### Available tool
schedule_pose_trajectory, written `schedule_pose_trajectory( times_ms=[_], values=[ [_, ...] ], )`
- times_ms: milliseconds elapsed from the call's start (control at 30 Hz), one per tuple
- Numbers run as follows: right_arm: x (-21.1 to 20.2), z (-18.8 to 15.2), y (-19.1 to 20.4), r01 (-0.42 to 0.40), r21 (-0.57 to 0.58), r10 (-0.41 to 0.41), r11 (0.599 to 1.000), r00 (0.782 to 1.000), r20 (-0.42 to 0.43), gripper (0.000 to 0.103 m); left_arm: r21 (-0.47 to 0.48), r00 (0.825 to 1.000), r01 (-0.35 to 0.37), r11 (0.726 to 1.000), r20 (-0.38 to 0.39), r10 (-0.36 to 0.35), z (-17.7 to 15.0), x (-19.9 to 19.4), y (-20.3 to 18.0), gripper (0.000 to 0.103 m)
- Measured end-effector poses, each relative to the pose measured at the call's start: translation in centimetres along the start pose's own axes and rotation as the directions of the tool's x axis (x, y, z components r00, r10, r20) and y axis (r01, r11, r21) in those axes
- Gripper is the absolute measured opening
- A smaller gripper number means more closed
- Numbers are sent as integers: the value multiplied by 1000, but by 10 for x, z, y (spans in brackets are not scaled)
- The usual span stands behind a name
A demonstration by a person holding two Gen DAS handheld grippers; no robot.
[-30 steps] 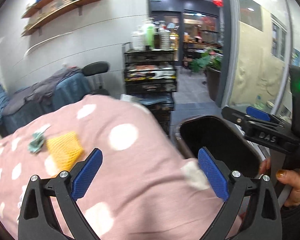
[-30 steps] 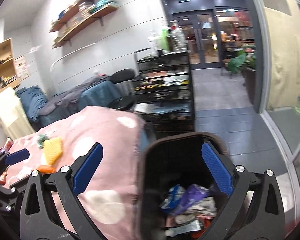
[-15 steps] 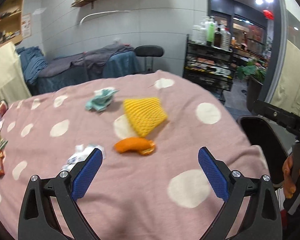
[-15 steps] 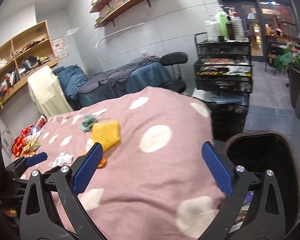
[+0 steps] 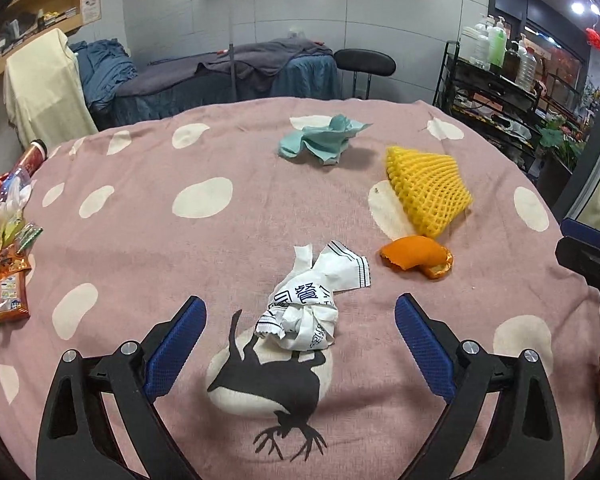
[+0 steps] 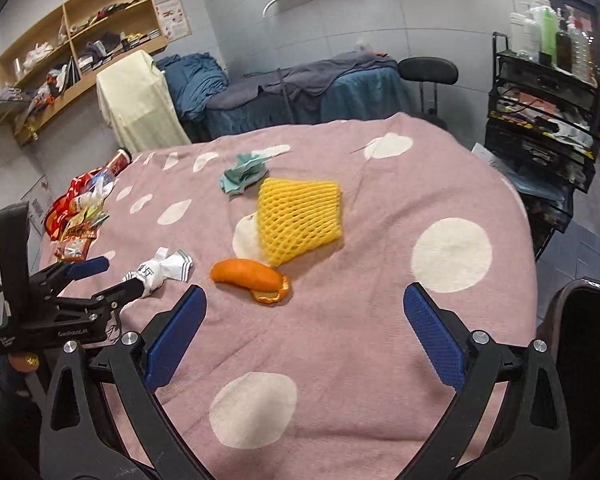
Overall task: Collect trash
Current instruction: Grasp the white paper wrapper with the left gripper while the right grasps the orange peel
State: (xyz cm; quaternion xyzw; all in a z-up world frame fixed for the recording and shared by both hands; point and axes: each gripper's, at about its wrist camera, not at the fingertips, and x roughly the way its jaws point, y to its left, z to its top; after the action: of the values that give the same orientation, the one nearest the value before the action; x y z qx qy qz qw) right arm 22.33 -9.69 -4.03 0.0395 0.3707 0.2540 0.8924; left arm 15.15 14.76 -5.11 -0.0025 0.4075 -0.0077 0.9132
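Observation:
A crumpled white wrapper (image 5: 316,304) lies on the pink dotted cloth (image 5: 220,240) just ahead of my open, empty left gripper (image 5: 300,344). It also shows in the right wrist view (image 6: 162,270). Orange peel (image 5: 414,258) (image 6: 252,278), a yellow foam net (image 5: 428,190) (image 6: 300,216) and a teal crumpled tissue (image 5: 322,142) (image 6: 244,174) lie further on. My right gripper (image 6: 304,336) is open and empty, a little short of the peel. The dark bin's rim (image 6: 580,312) shows at the right edge.
Snack packets and a bottle (image 5: 4,248) (image 6: 80,216) lie at the cloth's left edge. A massage bed (image 5: 228,72), a stool (image 5: 364,64) and a black trolley with bottles (image 6: 540,80) stand behind the table.
Both grippers swung left from the bin to over the table. The left one now faces the white wrapper, the right one the orange peel. Both stayed open.

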Motion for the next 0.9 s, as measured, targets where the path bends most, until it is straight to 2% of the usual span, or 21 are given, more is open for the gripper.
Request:
schedule_pose_trajectory(
  times_ms=[67, 100, 133, 167, 267, 433, 500, 633, 667, 733, 767, 900],
  values=[
    [15, 3, 6, -40, -19, 40, 999, 998, -41, 97, 21, 999, 18, 1000, -45, -17, 3, 15, -2, 91],
    [24, 5, 9, -66, -32, 63, 997, 995, -71, 97, 27, 998, 15, 1000, -65, -13, 3, 21, -3, 84],
    [32, 6, 13, -87, -46, 82, 995, 991, -103, 97, 29, 996, 15, 999, -90, -12, 3, 27, -3, 71],
    [39, 7, 16, -100, -59, 91, 993, 987, -129, 97, 24, 993, 20, 1000, -116, -17, 2, 33, -2, 63],
    [63, 9, 31, -92, -122, 64, 988, 975, -214, 97, 20, 994, 15, 1000, -105, -13, 0, 29, -1, 38],
    [99, 18, 38, -105, -153, 51, 983, 946, -319, 94, -35, 998, 24, 999, -51, -25, -1, 10, 8, 35],
    [116, 21, 40, -87, -165, 24, 982, 935, -354, 84, -40, 999, 15, 999, -30, -16, -3, 4, 8, 35],
    [143, 21, 39, -106, -135, 42, 985, 912, -409, 76, -56, 999, 31, 998, -13, -32, -6, -4, 7, 35],
    [146, 21, 39, -105, -133, 42, 986, 913, -406, 75, -56, 999, 31, 998, -13, -32, -7, -4, 6, 35],
    [147, 21, 45, -98, -156, 29, 983, 920, -391, 62, -57, 999, 30, 998, -16, -31, -9, -3, 4, 35],
    [147, 21, 47, -109, -168, 35, 980, 919, -393, 45, -61, 999, 33, 998, -19, -34, -10, -2, 4, 35],
    [136, 20, 57, -117, -225, 33, 967, 937, -347, 32, -62, 999, 29, 998, -18, -30, -12, -4, 2, 35]
  ],
)
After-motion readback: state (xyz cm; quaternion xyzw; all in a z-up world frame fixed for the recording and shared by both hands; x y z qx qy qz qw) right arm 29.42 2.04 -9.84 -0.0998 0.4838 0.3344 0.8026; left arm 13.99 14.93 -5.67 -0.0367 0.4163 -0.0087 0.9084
